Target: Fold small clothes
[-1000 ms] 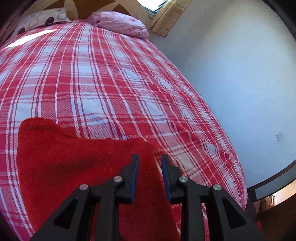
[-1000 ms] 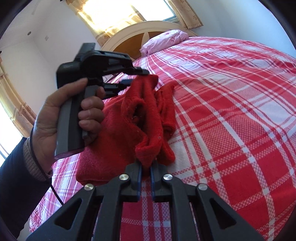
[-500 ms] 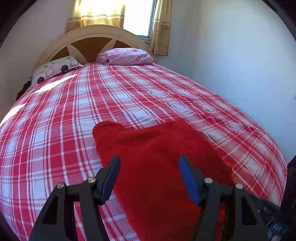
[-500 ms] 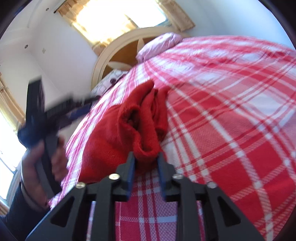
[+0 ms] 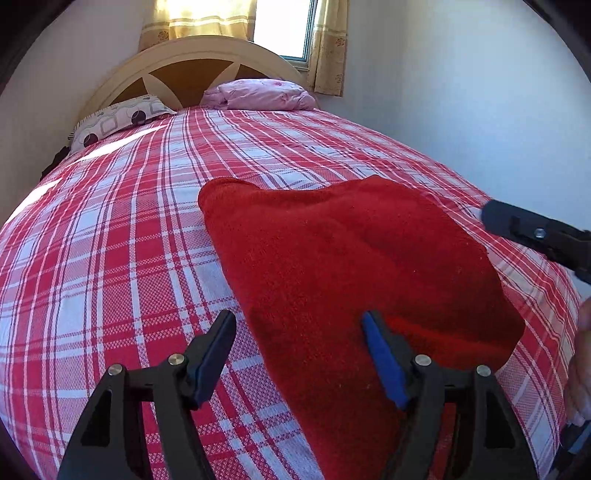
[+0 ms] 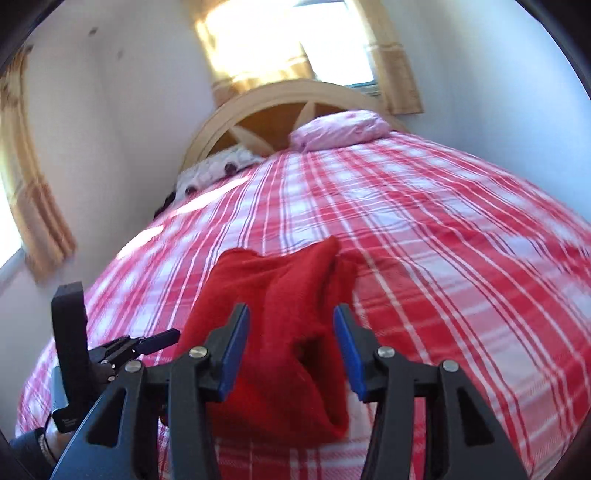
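Note:
A red fleece garment [image 5: 351, 266] lies folded on the red plaid bedcover [image 5: 110, 240]. My left gripper [image 5: 299, 317] hovers over its near left edge. Its jaws are opening, and the pads do not touch the cloth. A finger [image 5: 535, 236] of my right gripper reaches in from the right edge. In the right wrist view the garment [image 6: 288, 295] lies bunched with a ridge down its middle. My right gripper [image 6: 291, 321] stands above its near end with the jaws opening and clear of the cloth. The left gripper [image 6: 155, 339] shows low at the left, held by a hand.
A pink pillow [image 5: 258, 94] and a patterned pillow [image 5: 122, 118] rest against the curved wooden headboard [image 5: 184, 70] at the far end. A white wall [image 5: 461, 110] runs along the bed's right side. A curtained window [image 5: 284, 26] is behind the headboard.
Both grippers have let go of the red garment and widened. The cloth has dropped flat onto the bed. The left gripper swung back to the left and the right one rose.

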A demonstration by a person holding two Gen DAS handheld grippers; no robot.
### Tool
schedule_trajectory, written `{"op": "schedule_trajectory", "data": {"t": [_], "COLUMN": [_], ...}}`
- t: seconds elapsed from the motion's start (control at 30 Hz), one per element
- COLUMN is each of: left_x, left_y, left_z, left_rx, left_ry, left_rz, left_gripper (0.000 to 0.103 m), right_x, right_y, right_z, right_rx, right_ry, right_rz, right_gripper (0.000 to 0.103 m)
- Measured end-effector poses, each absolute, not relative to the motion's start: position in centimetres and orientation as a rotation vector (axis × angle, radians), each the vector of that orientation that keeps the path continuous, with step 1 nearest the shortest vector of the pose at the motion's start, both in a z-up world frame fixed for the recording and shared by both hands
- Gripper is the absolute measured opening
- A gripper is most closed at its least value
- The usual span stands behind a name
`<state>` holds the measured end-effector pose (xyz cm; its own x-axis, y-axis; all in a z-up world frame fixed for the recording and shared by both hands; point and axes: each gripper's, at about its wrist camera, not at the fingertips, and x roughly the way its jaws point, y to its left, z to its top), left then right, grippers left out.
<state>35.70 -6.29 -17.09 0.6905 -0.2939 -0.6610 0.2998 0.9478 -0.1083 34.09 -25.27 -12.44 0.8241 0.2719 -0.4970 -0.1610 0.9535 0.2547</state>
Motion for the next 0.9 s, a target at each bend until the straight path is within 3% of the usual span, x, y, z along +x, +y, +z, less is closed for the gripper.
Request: {"op": "schedule_trajectory", "data": {"t": [0.13, 0.27, 0.63, 0.9], "left_x": [35.6, 35.7, 35.2, 34.5], "left_y": [-6.4, -6.3, -6.0, -5.9], "left_z": [-17.3, -17.6, -18.0, -18.4], "left_rx": [0.008, -0.009, -0.031, -0.027], "left_ry": [0.742, 0.75, 0.778, 0.784], "left_rz": [-0.336, -0.347, -0.367, -0.374], "left_gripper": [0.073, 0.077, 0.078, 0.078], "right_x": [37.9, 39.6, 40.6, 39.5], "right_y": [-22.8, -22.8, -25.1, -24.9], "right_z": [-13.6, -15.8, -18.0, -15.7], "right_rx": [0.078, 0.021, 0.093, 0.093], "right_ry": [0.642, 0.728, 0.802, 0.756], "right_rz": [0.204, 0.157, 0.131, 0.162], "right_gripper": [0.039, 0.036, 0.04, 0.04]}}
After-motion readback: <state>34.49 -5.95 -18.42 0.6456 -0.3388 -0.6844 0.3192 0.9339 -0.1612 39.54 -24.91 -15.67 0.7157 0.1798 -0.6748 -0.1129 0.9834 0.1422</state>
